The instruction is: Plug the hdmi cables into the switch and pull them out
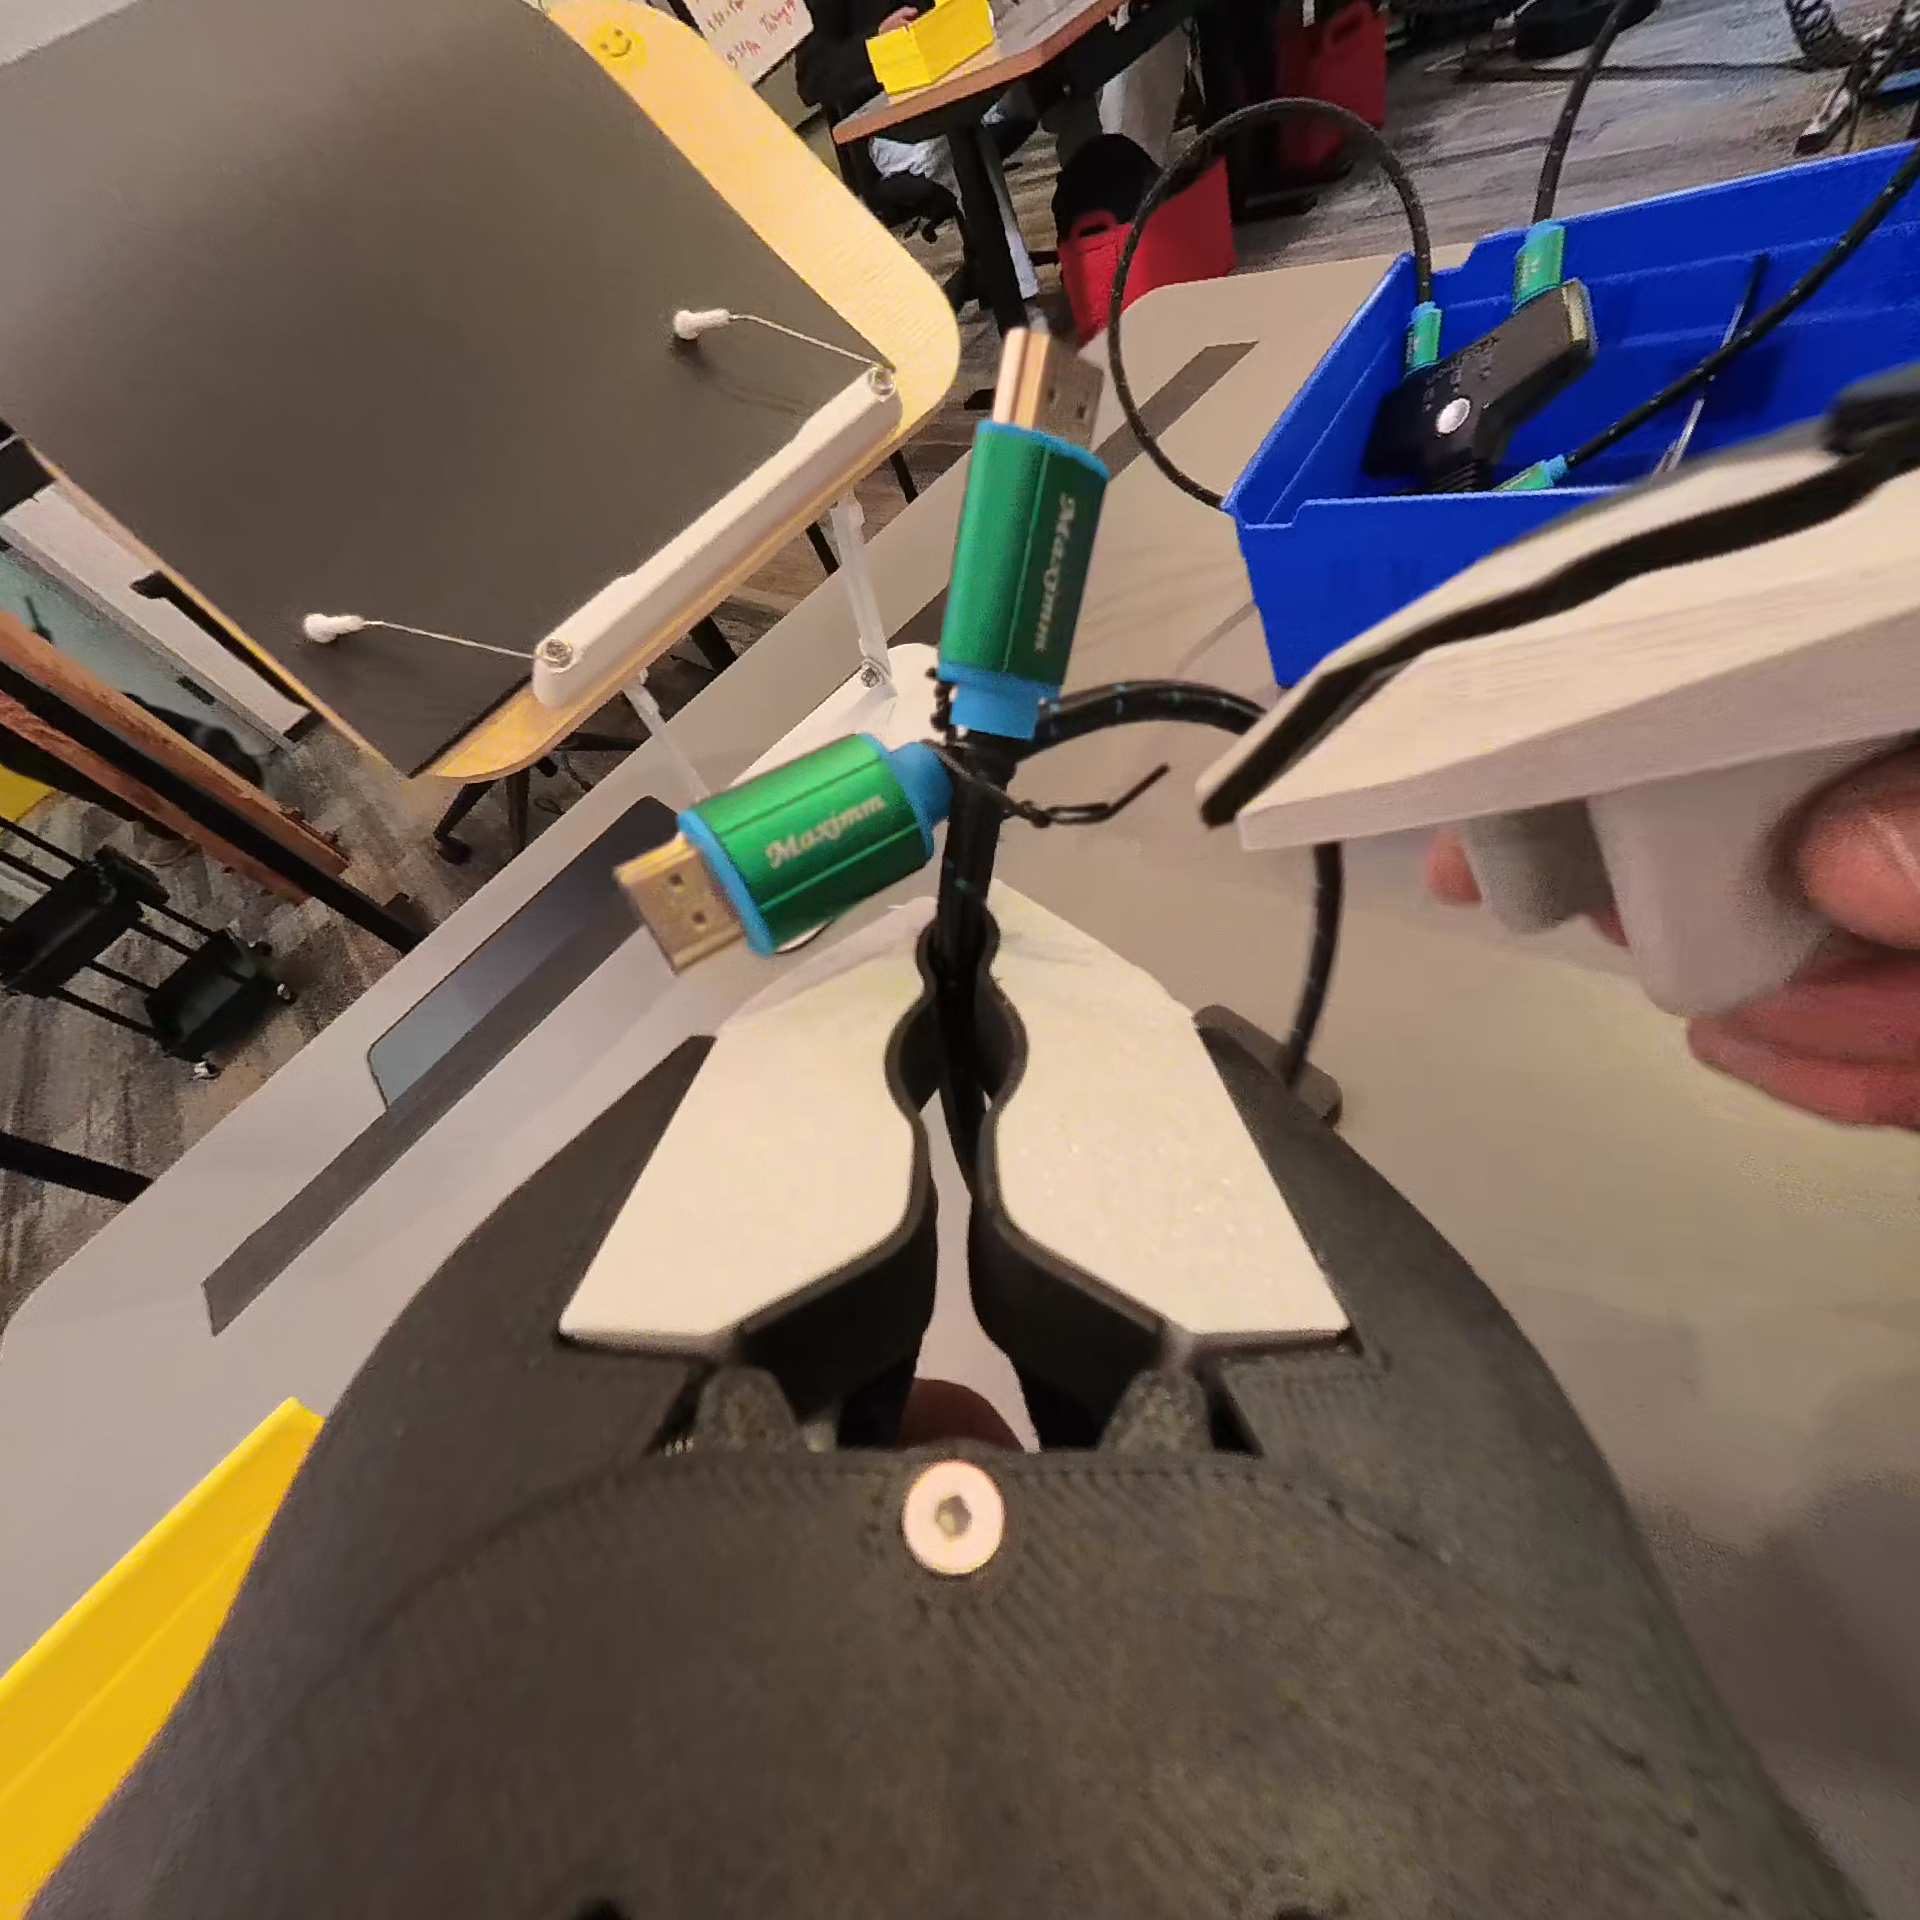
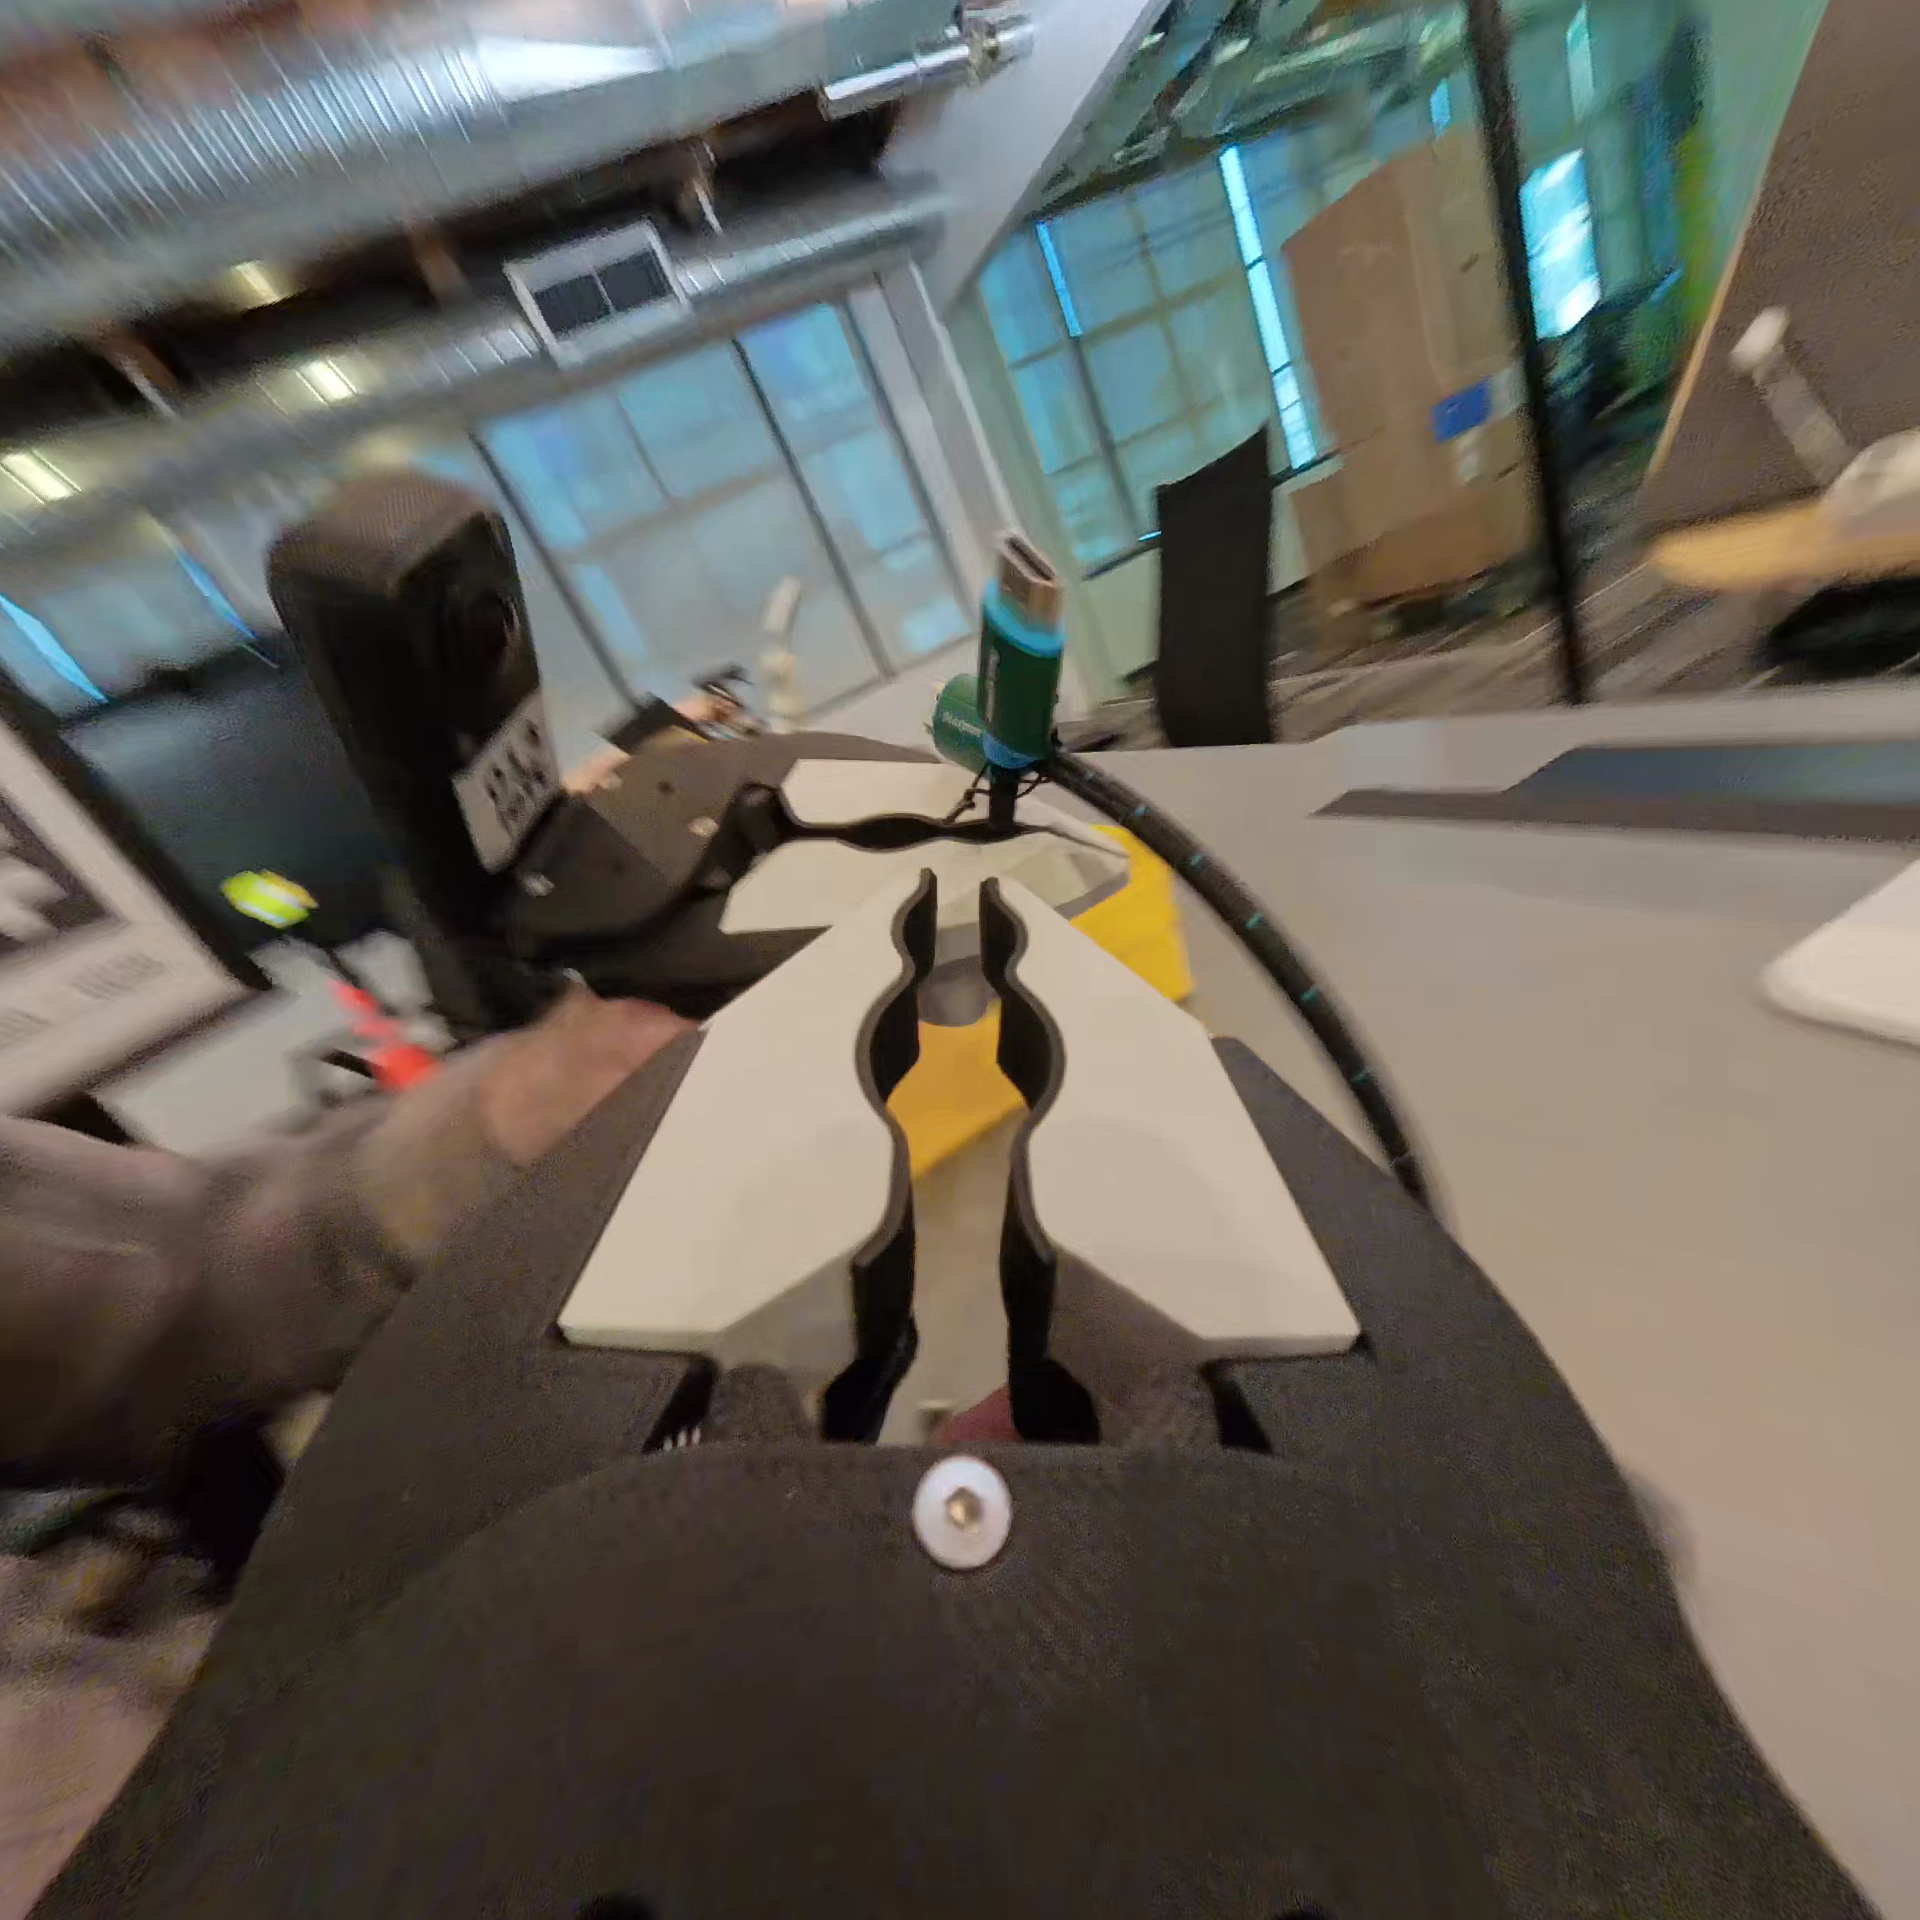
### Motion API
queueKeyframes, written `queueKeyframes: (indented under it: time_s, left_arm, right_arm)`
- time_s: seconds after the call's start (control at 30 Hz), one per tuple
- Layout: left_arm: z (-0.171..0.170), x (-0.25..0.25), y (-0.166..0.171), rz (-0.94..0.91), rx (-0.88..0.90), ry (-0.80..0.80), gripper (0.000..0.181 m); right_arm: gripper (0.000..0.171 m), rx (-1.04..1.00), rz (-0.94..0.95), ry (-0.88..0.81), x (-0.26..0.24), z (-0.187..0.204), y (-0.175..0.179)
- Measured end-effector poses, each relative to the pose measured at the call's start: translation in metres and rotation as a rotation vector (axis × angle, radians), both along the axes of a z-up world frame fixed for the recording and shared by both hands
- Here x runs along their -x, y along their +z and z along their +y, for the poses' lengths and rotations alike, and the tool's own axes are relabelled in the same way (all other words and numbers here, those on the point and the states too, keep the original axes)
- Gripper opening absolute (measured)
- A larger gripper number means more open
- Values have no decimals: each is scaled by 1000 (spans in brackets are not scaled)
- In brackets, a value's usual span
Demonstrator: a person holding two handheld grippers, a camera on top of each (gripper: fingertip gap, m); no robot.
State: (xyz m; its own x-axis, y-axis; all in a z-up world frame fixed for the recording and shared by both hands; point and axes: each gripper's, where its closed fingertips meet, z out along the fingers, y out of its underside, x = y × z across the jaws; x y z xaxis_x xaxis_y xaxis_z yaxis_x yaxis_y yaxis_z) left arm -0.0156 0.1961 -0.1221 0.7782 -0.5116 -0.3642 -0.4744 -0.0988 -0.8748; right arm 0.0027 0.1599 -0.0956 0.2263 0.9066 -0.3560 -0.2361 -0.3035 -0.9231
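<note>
My left gripper (image 1: 958, 935) is shut on a black braided HDMI cable (image 1: 961, 883) and holds it above the grey table (image 1: 1507, 1195). Two green connectors stick out past the fingertips: one (image 1: 1023, 561) points up, the other (image 1: 805, 847) points left. The black HDMI switch (image 1: 1475, 384) lies in a blue bin (image 1: 1351, 561) at the right, with green-ended cables plugged into it. My right gripper (image 2: 956, 894) is slightly open and empty, just short of the left gripper (image 2: 997, 826). It also shows at the right of the left wrist view (image 1: 1221, 805).
A yellow bin (image 2: 1138, 925) sits on the table below the grippers; its edge shows in the left wrist view (image 1: 114, 1610). A dark panel with a wooden rim (image 1: 416, 364) stands beyond the table's left edge. The cable (image 2: 1299, 997) trails across the table.
</note>
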Motion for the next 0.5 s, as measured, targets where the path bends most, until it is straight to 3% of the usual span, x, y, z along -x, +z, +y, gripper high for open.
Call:
queueKeyframes:
  time_s: [0.27,0.5]
  left_arm:
    - [-7,-10,-11,43,58,-59,0]
    - [-11,-16,-14,69,77,-82,0]
  right_arm:
    - [17,-832,-529,-362,-4,7,-3]
    - [7,-1045,-667,-404,-4,7,-7]
